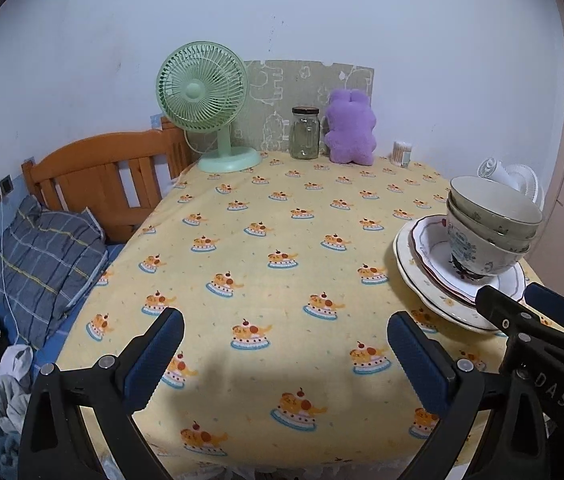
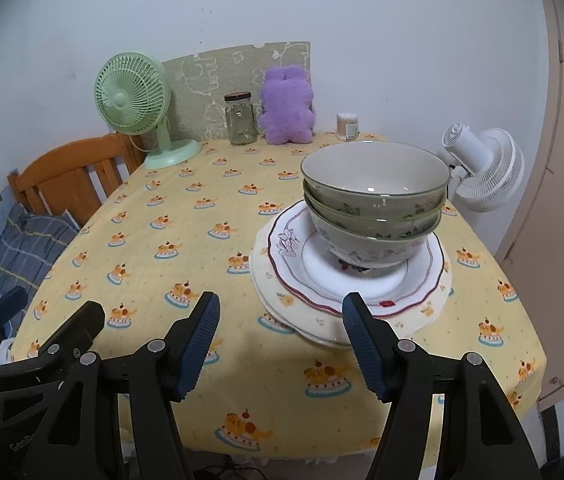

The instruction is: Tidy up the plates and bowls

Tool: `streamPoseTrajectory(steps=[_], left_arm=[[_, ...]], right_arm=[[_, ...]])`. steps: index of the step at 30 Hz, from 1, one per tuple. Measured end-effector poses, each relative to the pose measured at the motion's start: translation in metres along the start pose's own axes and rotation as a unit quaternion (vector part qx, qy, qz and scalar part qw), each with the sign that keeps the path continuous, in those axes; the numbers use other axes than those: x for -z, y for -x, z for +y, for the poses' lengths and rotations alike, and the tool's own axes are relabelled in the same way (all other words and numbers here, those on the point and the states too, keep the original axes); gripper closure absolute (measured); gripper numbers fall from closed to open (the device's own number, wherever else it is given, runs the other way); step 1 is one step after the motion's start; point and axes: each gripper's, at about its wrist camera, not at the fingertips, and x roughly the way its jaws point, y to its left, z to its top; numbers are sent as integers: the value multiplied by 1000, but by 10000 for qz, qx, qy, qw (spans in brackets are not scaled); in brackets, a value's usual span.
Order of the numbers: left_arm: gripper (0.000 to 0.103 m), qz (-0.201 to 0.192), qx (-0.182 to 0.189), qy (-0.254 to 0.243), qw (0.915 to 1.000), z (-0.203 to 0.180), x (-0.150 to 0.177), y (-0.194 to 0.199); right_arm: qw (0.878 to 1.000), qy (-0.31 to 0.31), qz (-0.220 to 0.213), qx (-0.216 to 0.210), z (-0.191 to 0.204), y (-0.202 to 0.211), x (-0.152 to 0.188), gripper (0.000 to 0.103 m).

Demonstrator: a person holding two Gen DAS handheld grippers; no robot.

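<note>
Three nested bowls [image 2: 374, 184], pale green with leaf and flower prints, stand on a stack of plates [image 2: 362, 284]: a white plate with a dark red scalloped rim over cream plates [image 2: 306, 314]. The stack sits at the table's right front. My right gripper [image 2: 282, 300] hangs open just before the stack's near-left edge, nothing between its blue pads. In the left wrist view the bowls [image 1: 490, 216] and plates [image 1: 414, 276] are at the right. My left gripper [image 1: 284, 318] is open over bare yellow tablecloth [image 1: 282, 220], with the right gripper [image 1: 512, 294] beside it at the plates' rim.
Along the back wall stand a green desk fan [image 1: 206, 96], a glass jar [image 1: 305, 132], a purple plush toy [image 1: 350, 128] and a cotton swab tub [image 1: 402, 154]. A white fan [image 2: 482, 168] stands off the right edge. A wooden headboard [image 1: 114, 176] and pillow [image 1: 46, 256] lie left.
</note>
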Motion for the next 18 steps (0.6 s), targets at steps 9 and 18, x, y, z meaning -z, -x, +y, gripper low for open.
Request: streamPoseTrajectory(steps=[9,18], left_arm=[[0,-61,25,88,9999,-2,2,9],[0,-134,38,103,9998,0,7,17]], right_arm=[[10000,32,-35,-4,-1,10,4,36],[9999,71,-100,-4,1,18,7,36]])
